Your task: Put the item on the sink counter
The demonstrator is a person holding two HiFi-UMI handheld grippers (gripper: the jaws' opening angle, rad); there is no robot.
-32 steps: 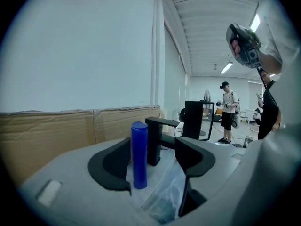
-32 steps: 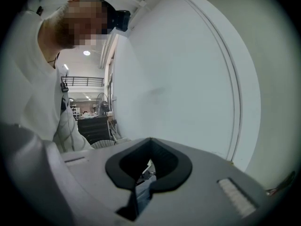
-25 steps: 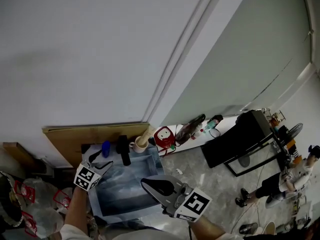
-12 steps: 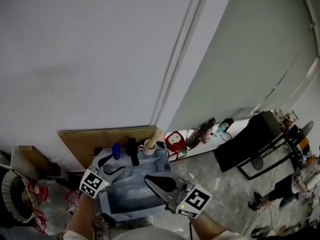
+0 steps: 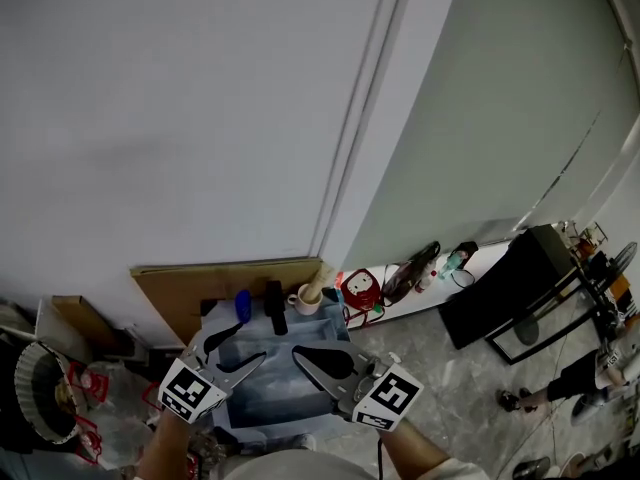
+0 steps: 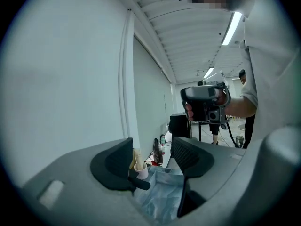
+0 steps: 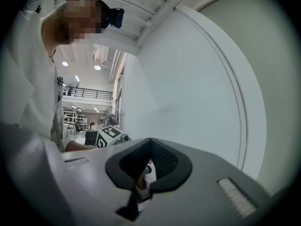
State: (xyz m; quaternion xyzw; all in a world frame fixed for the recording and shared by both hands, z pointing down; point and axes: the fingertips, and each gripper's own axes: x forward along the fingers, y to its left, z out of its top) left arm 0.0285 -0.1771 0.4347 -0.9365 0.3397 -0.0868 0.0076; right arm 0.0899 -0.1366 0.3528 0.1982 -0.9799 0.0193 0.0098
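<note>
**Both grippers empty above the sink; items stand on its far rim**

In the head view, the left gripper (image 5: 250,342) and the right gripper (image 5: 300,354) are held side by side over the blue-grey sink (image 5: 280,393), both pointed toward the wall.

The jaws of the left gripper (image 6: 153,157) are seen spread wide, though they have just been closing a little. Nothing is caught between the pads. Only the sink basin (image 6: 160,197) and a pale cup (image 6: 140,171) with a light stick in it are seen through the gap, well beyond the tips.

The jaws of the right gripper (image 7: 150,142) are brought together at their tips. No object is pinched there; a small opening is left behind the tips, and through it a part of the distant cup is glimpsed.

Along the far rim of the sink, three things are seen standing in a row: a blue bottle (image 5: 243,306), a black object (image 5: 274,306) and the cup (image 5: 305,301). All three are well apart from both sets of jaws and are touched by neither. Which of them is meant as the item cannot be told.
</note>
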